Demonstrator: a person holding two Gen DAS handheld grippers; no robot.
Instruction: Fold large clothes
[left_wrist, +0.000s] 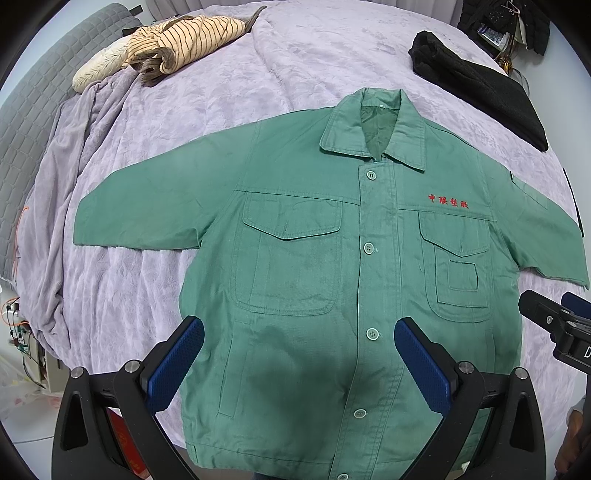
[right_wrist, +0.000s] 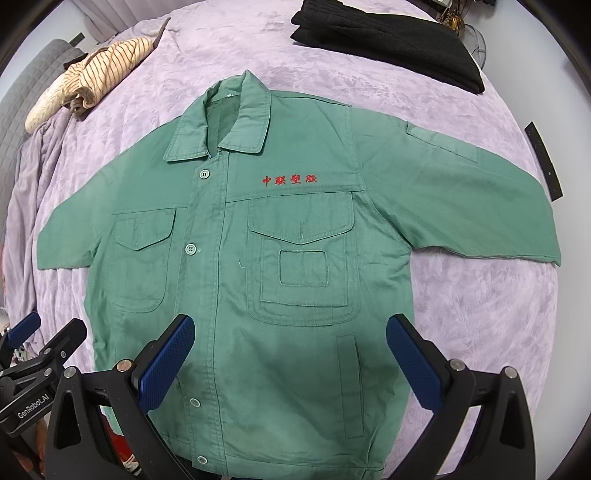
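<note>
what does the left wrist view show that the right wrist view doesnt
Only the left wrist view shows clutter and wires on the floor beside the bed. Only the right wrist view shows the whole sleeve pocket. Both share the green jacket spread flat and buttoned on the purple blanket, the striped garment, the black garment, and both open hand-held grippers, left and right.

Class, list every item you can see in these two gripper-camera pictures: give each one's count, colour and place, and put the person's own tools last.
work jacket: one, green with red embroidery, spread flat and buttoned at the middle of the bed, sleeves out.
blanket: one, lilac, covering the bed.
striped garment: one, cream with dark stripes, bunched at the far left.
black garment: one, black, folded at the far right.
headboard: one, grey quilted, left edge.
left gripper: one, black with blue pads, open above the jacket's hem.
right gripper: one, same colours, open above the hem.
</note>
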